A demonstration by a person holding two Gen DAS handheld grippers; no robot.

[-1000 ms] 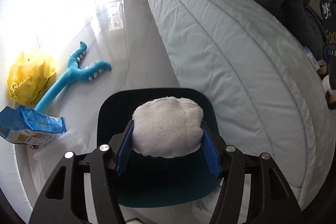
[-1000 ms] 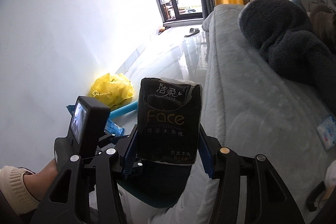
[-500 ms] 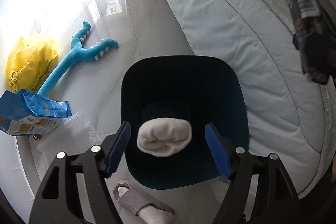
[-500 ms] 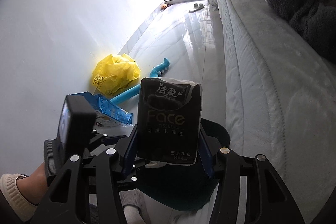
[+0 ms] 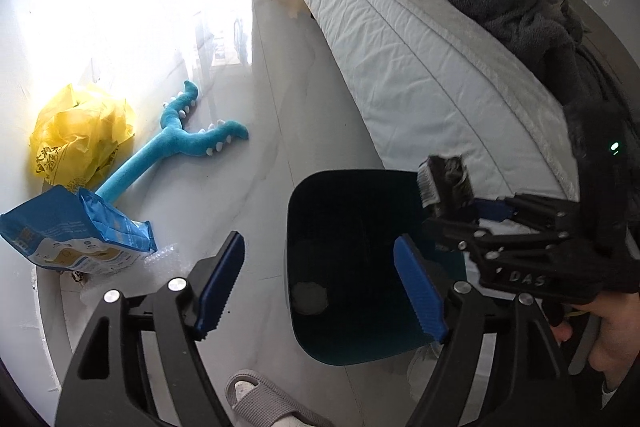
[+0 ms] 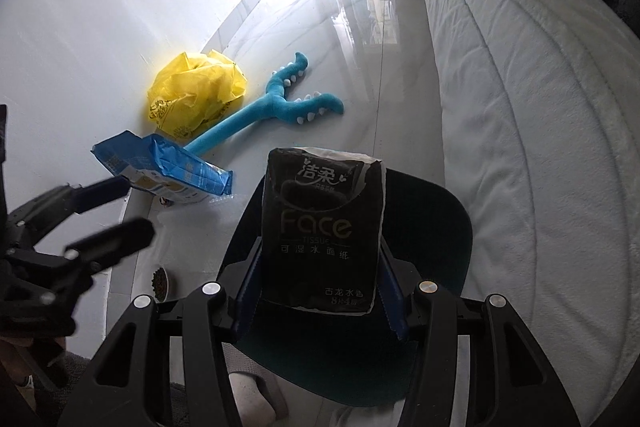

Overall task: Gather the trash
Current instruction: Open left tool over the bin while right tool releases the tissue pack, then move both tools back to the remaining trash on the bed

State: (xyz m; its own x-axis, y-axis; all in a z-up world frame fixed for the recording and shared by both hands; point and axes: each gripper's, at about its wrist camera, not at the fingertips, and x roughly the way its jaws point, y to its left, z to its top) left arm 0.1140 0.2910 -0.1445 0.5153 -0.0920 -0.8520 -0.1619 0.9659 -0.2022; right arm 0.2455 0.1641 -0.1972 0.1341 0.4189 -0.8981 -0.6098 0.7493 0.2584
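**Left gripper empty over the bin, right gripper clamped on a tissue pack**

My left gripper (image 5: pixel 320 283) sits at the bottom of its own frame with its blue pads spread wide apart and nothing between them. Past the pads I see the dark bin (image 5: pixel 360 263) standing on the pale floor (image 5: pixel 280 115) just beside the bed (image 5: pixel 420 59), and a pale wad (image 5: pixel 309 298) lies at the bottom of the bin.

My right gripper (image 6: pixel 320 291) is closed on a black tissue pack (image 6: pixel 322 231), one pad pressed against each side, the pack upright with its printed face towards the camera. In this view the pack hangs over the bin's opening, low in the middle of the frame. In the left view the same pack (image 5: pixel 446 187) shows at the right edge, blurred and partly hidden by the gripper's frame.

At the left of both frames, by the wall, lie a crumpled yellow bag (image 5: pixel 80 135), a blue plush toy (image 5: pixel 180 143) and a blue packet (image 5: pixel 76 235). Clear wrapping beneath the packet is hard to make out. A grey slipper (image 5: pixel 256 399) is cut off by the bottom edge. A small dish (image 6: pixel 162 283) of something dark shows at lower left of the right view; I cannot tell what it holds. The dark heap (image 5: pixel 512 3) on the bed runs out of frame at upper right.
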